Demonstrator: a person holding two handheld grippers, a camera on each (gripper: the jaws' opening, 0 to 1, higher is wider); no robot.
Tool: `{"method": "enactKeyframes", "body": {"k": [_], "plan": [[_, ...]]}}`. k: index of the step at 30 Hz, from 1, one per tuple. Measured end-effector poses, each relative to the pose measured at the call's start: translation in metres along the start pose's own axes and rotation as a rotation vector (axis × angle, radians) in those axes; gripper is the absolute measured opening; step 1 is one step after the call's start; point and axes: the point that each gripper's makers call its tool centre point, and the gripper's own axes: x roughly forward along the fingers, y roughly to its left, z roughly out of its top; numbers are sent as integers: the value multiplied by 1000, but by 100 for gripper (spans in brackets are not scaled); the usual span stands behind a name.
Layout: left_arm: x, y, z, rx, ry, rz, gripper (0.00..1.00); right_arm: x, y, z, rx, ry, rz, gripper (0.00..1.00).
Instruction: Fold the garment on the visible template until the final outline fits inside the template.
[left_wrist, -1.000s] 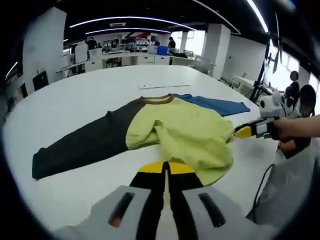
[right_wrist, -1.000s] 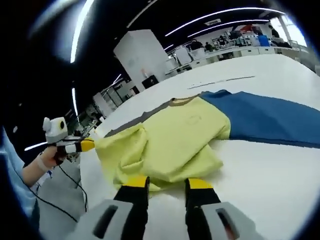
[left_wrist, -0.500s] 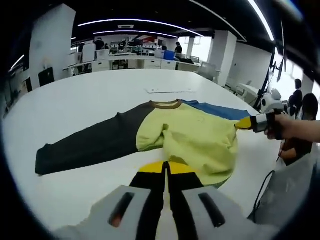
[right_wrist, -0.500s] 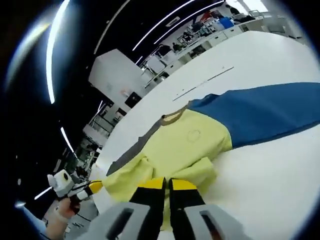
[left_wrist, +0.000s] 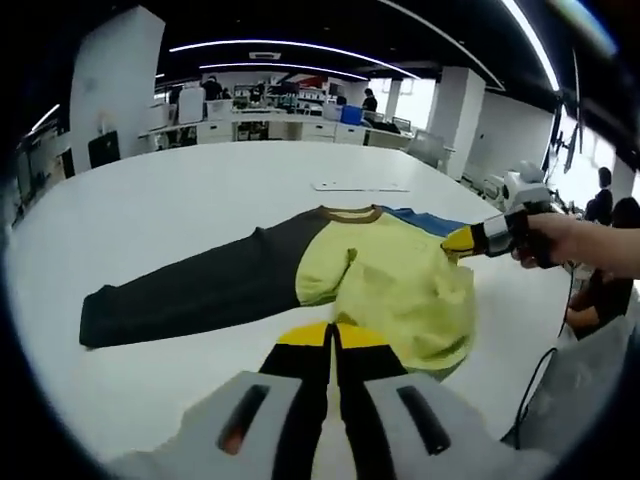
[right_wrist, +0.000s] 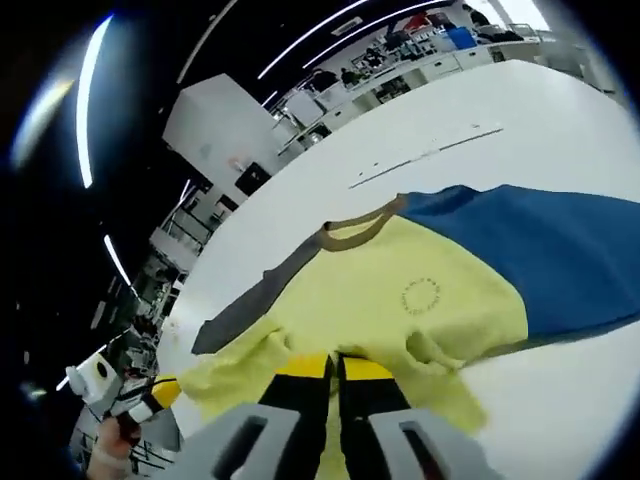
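Your left gripper (left_wrist: 331, 335) has its yellow-tipped jaws pressed together on the near hem of the garment (left_wrist: 385, 285), the yellow cloth bunching up right at the tips. Ahead of those jaws the yellow body spreads out on the white table (left_wrist: 180, 200), with the brown collar (left_wrist: 348, 213) at its far edge. The dark grey sleeve (left_wrist: 190, 290) stretches away to the left of the jaws and lies flat on the table; a strip of the blue sleeve (left_wrist: 425, 220) peeks out beyond the body to the right. Your right gripper (left_wrist: 462, 241) comes in from the right, held in a hand (left_wrist: 560, 240), its yellow tip touching the body's right edge.

In the right gripper view, your right gripper (right_wrist: 333, 367) also has its jaws closed tight on a fold of the yellow cloth, which is lifted and wrinkled around the tips. Past them you see the round printed mark (right_wrist: 421, 295) on the chest, the collar beyond it, the blue sleeve running off to the right and the grey one to the left. Your left gripper (right_wrist: 160, 394) sits low at the left, at the edge of the yellow cloth, and you cannot tell its jaws from here
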Motion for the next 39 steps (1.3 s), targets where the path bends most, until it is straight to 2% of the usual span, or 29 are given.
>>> {"method": "enactKeyframes", "body": {"k": [5, 11, 14, 16, 18, 22, 26, 29, 34, 39], "plan": [[0, 0, -7, -12, 12, 0, 0, 10, -6, -3, -33, 23, -25, 0], [-1, 2, -10, -20, 17, 2, 0, 13, -11, -5, -80, 41, -36, 0], [-1, 2, -11, -20, 21, 2, 0, 10, -11, -6, -165, 52, -34, 1], [0, 2, -11, -22, 20, 1, 0, 6, -7, -7, -204, 50, -19, 11], [0, 1, -12, -19, 23, 2, 0, 0, -4, -7, -243, 48, -12, 25], [0, 1, -13, -18, 28, 1, 0, -13, 1, -5, -333, 32, 6, 39], [-1, 1, -14, -16, 32, 0, 0, -27, 5, -8, -439, 46, 35, 63], [-1, 1, -14, -16, 33, 0, 0, -35, 4, -10, -459, 46, 42, 73], [-2, 1, -15, -14, 37, -1, 0, -43, -8, -7, -472, 46, 42, 83], [-2, 2, -16, -12, 44, 0, 0, -51, -21, -8, -547, 58, 11, 98]]}}
